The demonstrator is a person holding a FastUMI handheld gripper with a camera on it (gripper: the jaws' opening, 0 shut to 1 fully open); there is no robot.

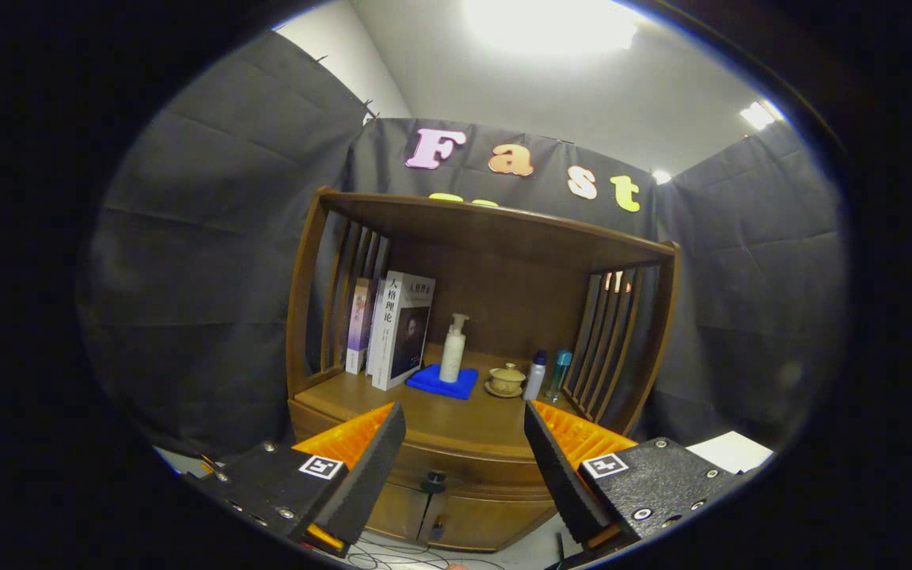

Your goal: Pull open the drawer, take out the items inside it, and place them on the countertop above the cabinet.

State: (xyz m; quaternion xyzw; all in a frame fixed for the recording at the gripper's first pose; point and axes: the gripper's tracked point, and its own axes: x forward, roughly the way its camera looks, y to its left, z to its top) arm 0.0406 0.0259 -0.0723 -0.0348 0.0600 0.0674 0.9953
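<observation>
A brown wooden cabinet stands ahead, with a shut drawer under its countertop. The drawer's small dark knob sits between and beyond my fingers. My gripper is open, with nothing between its fingers, and hangs in front of the drawer at some distance. What lies inside the drawer is hidden.
On the countertop stand two books at the left, a white pump bottle on a blue cloth, a lidded tea bowl and two small bottles. Slatted sides and a top board enclose it. Cabinet doors sit below; cables lie on the floor.
</observation>
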